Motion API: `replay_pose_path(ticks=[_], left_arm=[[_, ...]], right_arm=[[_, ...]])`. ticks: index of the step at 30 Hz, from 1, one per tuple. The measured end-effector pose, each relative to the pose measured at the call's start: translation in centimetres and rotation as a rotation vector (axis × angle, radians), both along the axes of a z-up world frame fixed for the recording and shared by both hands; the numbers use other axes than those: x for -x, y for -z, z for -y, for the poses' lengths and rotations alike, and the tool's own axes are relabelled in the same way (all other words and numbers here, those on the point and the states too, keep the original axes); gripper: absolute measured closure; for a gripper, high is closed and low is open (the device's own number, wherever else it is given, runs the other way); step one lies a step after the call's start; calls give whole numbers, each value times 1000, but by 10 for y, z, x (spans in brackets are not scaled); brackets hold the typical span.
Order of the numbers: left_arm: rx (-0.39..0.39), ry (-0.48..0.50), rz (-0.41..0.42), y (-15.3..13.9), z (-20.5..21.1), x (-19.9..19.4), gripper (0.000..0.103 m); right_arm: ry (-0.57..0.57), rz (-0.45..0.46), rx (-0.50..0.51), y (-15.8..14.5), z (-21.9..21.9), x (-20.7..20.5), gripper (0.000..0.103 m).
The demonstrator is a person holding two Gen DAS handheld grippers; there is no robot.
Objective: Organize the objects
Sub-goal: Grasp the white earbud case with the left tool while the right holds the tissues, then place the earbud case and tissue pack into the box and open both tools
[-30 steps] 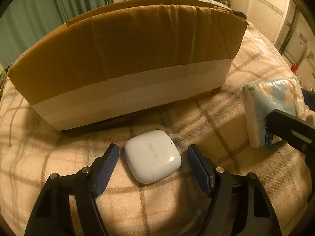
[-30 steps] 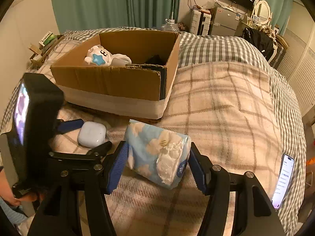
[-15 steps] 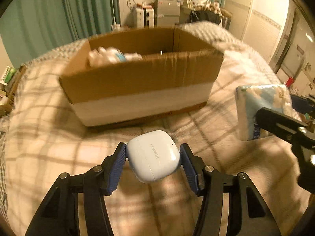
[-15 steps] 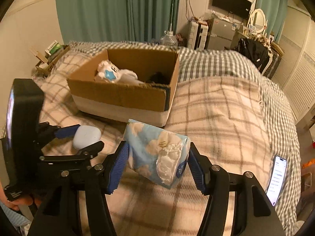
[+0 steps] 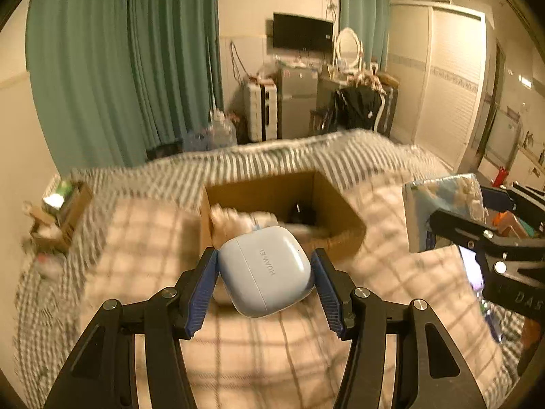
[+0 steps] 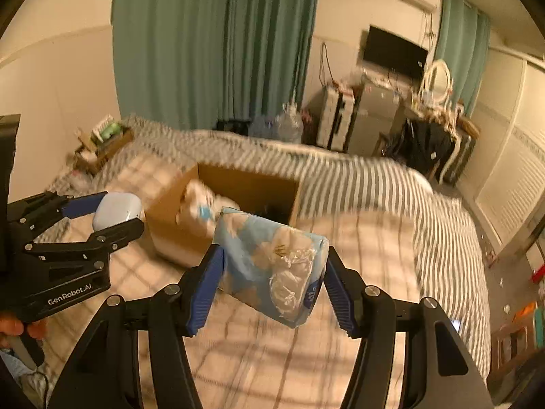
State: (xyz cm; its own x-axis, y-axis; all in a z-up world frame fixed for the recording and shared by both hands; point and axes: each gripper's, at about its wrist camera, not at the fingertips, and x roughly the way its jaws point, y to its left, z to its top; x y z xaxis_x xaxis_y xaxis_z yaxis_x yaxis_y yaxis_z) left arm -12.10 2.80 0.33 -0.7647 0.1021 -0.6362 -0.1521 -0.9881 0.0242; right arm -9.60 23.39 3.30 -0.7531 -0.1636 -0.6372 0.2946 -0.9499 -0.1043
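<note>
Earbud case clamped in my left claw, tissue pack clamped in my right claw, box at twelve o'clock.

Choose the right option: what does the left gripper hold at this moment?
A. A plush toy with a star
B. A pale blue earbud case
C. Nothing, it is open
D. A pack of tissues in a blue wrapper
B: in the left wrist view the left gripper is shut on the pale blue earbud case, lifted above the bed, while the tissue pack sits in the right gripper.
</note>
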Motion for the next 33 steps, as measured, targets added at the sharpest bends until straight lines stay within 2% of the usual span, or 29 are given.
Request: replay_pose_path(ticks=[4,7,10,13,18,23,26,30,33], left_arm=[[6,-12,-52,-28,7,20,46],[2,-9,-72,-41,9,35,46],[18,-5,-87,-47,7,55,46],[16,-4,-84,-44,7,75,46],[21,2,-37,-15,4,110,46],[32,13,65,37,2,139,46],[34,15,99,60,3,146,46],[32,27,130,75,4,151,46],[30,26,132,76,1,150,45]], right_arm=[[-25,-48,9,-31,8,22,45],[-48,-52,71,-49,10,46,45],[-57,-54,104,-60,14,76,45],[-66,-38,116,-58,19,102,45],[-69,31,84,-21,34,147,46],[-59,133,64,37,40,180,47],[-61,173,64,61,39,190,48],[-54,194,71,77,30,193,48],[-58,205,98,79,26,193,43]])
